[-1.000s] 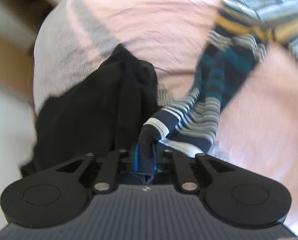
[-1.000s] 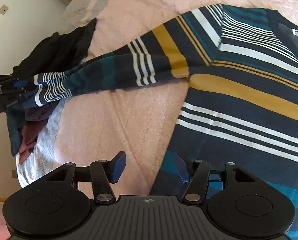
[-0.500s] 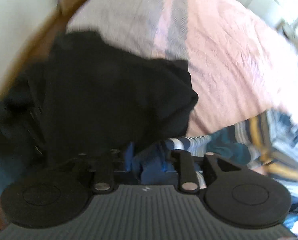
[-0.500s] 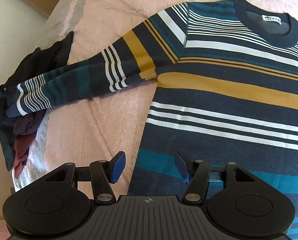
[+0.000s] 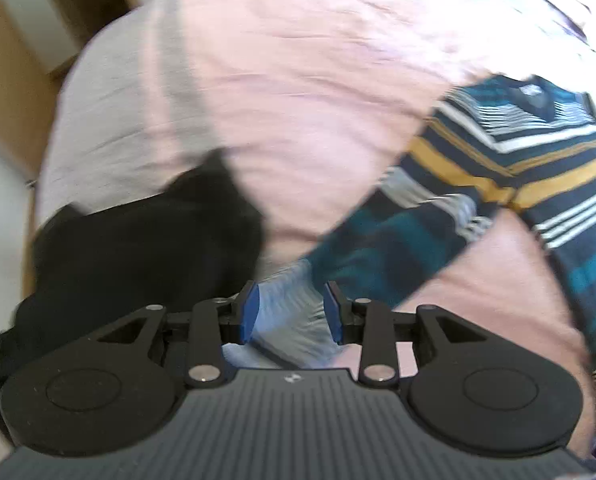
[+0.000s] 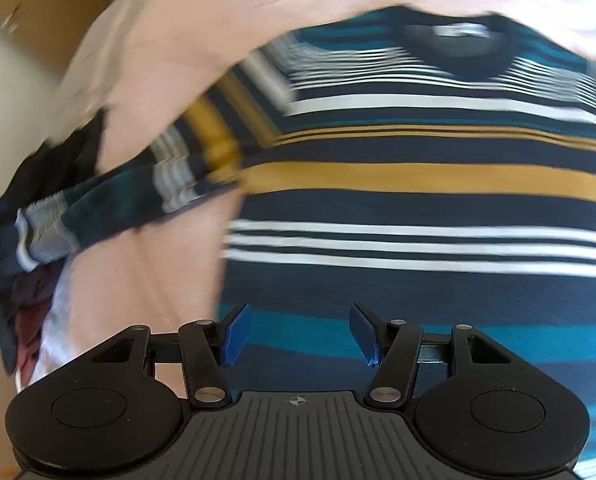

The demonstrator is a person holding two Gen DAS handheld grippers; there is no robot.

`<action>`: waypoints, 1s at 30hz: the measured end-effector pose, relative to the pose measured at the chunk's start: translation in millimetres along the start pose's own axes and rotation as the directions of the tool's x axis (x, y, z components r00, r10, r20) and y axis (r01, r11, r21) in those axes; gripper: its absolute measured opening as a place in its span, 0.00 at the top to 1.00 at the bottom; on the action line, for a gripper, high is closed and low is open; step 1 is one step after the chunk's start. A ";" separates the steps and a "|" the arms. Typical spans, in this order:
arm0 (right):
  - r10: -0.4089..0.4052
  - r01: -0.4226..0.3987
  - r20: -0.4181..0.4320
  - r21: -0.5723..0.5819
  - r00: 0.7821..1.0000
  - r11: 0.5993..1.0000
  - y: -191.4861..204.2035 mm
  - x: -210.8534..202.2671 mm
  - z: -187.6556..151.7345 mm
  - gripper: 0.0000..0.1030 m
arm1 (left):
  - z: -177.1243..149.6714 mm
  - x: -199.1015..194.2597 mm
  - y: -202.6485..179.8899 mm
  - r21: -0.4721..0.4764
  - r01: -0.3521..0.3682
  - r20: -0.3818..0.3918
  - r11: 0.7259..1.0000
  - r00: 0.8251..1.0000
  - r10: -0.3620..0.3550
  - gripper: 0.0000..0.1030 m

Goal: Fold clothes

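Left wrist view. The left gripper (image 5: pixel 291 312) is seen with its blue pads (image 5: pixel 249 312) spread apart and nothing clamped between them; the cuff end of a striped sleeve (image 5: pixel 382 248) is seen blurred in the gap below them, and whether it is touched cannot be told. The striped sweater (image 5: pixel 538 168), in navy, teal, white and mustard bands, is laid flat on the pink bed cover (image 5: pixel 298 80) at the right of the frame, its collar toward the top. A black garment (image 5: pixel 137 248) is heaped at the left edge of the bed, just beside the sleeve end. A wooden door or cabinet (image 5: pixel 1 92) is visible beyond the bed at the left.

Right wrist view. The right gripper (image 6: pixel 298 336) is shown released, its blue pads (image 6: pixel 235 336) wide apart and empty, held over the sweater's lower teal band. The striped sweater (image 6: pixel 418 208) is spread across the bed cover (image 6: pixel 169 280), collar at the top, with its sleeve (image 6: pixel 129 196) stretched out to the left. The sleeve's cuff lies against a pile of dark clothes (image 6: pixel 21 280) at the bed's left edge; black, navy and maroon pieces are made out there. Much of the frame is motion-blurred.
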State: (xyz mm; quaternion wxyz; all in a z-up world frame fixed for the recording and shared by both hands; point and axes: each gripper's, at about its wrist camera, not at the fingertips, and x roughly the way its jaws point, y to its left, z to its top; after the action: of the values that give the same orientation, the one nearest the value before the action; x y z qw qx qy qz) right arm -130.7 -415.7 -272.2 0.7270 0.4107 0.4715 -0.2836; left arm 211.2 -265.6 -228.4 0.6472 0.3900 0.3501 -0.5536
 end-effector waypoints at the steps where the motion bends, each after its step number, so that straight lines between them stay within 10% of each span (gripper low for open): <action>1: -0.022 0.021 0.019 0.036 1.000 0.999 -16.0 -9.0 -1.3 0.43 | 7.7 4.6 -11.7 0.017 0.015 0.000 1.000 1.000 -0.015 0.70; 13: -0.272 0.060 0.307 0.557 0.912 0.829 -269.6 -139.1 -39.9 0.43 | 112.5 33.9 -218.7 0.226 0.169 0.009 0.959 0.984 -0.176 0.67; 18: -0.340 0.028 0.357 0.653 0.870 0.757 -388.4 -170.9 -54.1 0.43 | 139.2 50.6 -332.0 0.290 0.219 -0.040 0.932 0.975 -0.217 0.60; 25: -0.411 0.101 0.346 0.649 0.844 0.754 -531.8 -198.1 -53.3 0.43 | 170.1 78.8 -489.9 0.364 0.305 -0.133 0.880 0.952 -0.275 0.60; 30: -0.346 0.078 0.275 0.672 0.897 0.736 -609.1 -183.0 -50.8 0.43 | 183.6 90.3 -540.9 0.389 0.318 -0.165 0.865 0.948 -0.274 0.60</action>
State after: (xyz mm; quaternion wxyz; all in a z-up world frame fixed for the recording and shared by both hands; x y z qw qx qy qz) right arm -713.0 -672.9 -316.0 0.5801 0.5140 0.2382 -0.5853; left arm -307.4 -514.4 -288.9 0.4388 0.4873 0.3147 -0.6862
